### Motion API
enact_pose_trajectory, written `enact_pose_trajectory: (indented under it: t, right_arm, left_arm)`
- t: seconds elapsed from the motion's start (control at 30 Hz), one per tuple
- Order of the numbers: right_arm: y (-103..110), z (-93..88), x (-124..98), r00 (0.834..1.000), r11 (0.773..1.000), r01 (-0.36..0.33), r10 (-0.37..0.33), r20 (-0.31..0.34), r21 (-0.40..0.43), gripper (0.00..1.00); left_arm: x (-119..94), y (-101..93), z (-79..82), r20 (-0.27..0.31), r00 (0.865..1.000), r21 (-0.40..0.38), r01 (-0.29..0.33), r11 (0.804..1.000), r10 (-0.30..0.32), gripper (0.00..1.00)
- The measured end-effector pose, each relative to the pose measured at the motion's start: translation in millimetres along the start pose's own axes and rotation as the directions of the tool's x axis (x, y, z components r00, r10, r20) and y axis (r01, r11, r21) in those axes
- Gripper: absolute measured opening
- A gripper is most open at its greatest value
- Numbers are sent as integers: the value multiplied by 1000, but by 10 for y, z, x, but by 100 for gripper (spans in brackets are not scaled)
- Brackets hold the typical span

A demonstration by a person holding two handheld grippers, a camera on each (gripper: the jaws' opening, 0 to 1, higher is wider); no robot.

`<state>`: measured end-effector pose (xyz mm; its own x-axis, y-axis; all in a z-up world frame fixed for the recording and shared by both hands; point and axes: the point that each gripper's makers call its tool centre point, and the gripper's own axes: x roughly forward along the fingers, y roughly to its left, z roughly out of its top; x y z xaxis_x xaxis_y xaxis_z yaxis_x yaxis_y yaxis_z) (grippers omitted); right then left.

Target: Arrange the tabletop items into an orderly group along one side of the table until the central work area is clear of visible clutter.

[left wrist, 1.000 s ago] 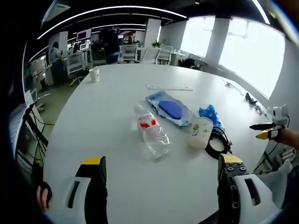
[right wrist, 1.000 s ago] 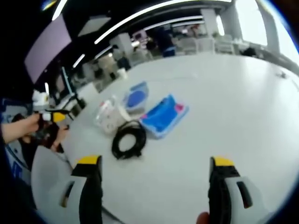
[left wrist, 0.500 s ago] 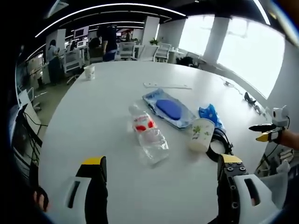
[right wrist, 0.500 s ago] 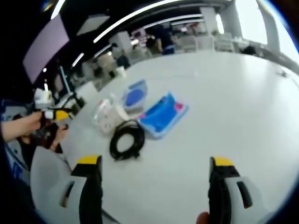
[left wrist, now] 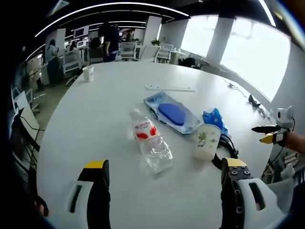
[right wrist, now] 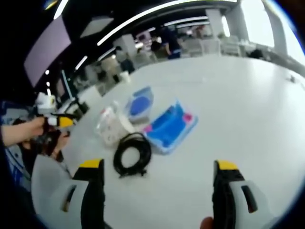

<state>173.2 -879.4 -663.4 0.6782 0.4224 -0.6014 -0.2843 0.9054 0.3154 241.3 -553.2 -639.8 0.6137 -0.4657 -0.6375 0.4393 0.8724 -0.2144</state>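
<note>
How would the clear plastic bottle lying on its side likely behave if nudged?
The clear plastic bottle with the red label lies on its side on the white table, so it would probably roll. It looks nearly empty, so likely light. Its thin walls may dent when squeezed.

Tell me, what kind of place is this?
Most likely an open-plan office. A large white table stands by big windows, with desks and office chairs behind it, long ceiling strip lights overhead, and a person standing at a workstation.
</note>
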Motion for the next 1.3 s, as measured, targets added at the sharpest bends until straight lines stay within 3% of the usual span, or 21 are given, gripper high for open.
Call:
enact_pose_trajectory:
  t: [0.83,1.3]
  right_arm:
    - [266,318,322,998,998,-63,63,14,-25,91]
    - [463,503,504,994,994,-103,104,29,-32,90]
  left_arm:
    - [244,49,7,-26,1000,-30,4,1000,-4,95]
    - [267,105,47,-32,1000,-29,0,1000,-1,95]
